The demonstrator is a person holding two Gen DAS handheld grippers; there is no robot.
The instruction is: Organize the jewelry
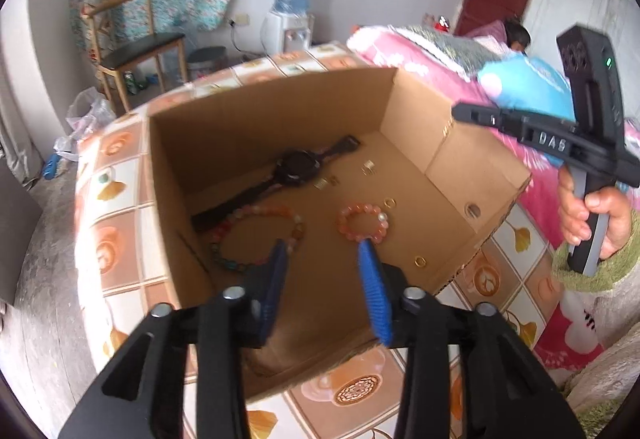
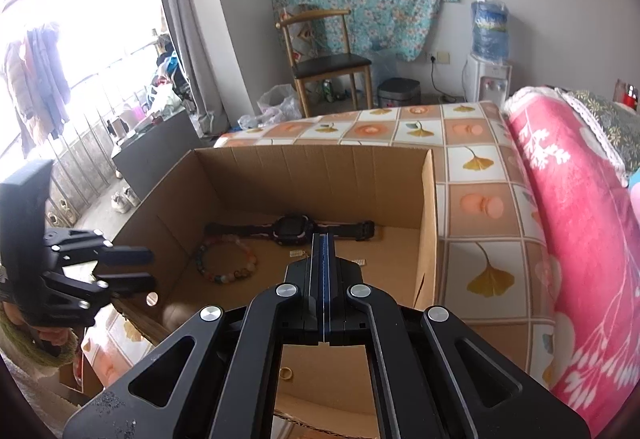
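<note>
Open cardboard box (image 1: 472, 167) on a tiled-pattern tabletop (image 1: 120, 175), flaps up, jewelry loose on its floor.

Left to right across the box floor, left wrist view:
- Large bracelet (image 1: 256, 235): mixed beads, orange, red, teal and pale ones, lying flat near the left wall.
- Watch (image 1: 294, 169): black, round face, strap stretched out diagonally behind the bracelet; one strap end lies just beside the beads.
- Small metal clips (image 1: 322, 183), silvery, beside the watch face; too small to tell what they are.
- Small bracelet (image 1: 362, 221): pink-orange beads with one white bead, flat, apart from the large one.
- Gold ring (image 1: 389, 203) just beside the small bracelet; a second ring (image 1: 420, 261) near the front right corner.

Left gripper (image 1: 324, 249): blue pads apart, nothing between them, tips over the box floor between the two bracelets.

Right gripper (image 2: 324, 239): jaws closed flat against each other, nothing held, pointing down into the box toward the watch. A hand (image 1: 592, 219) grips its handle, green sleeve at the wrist.
</note>
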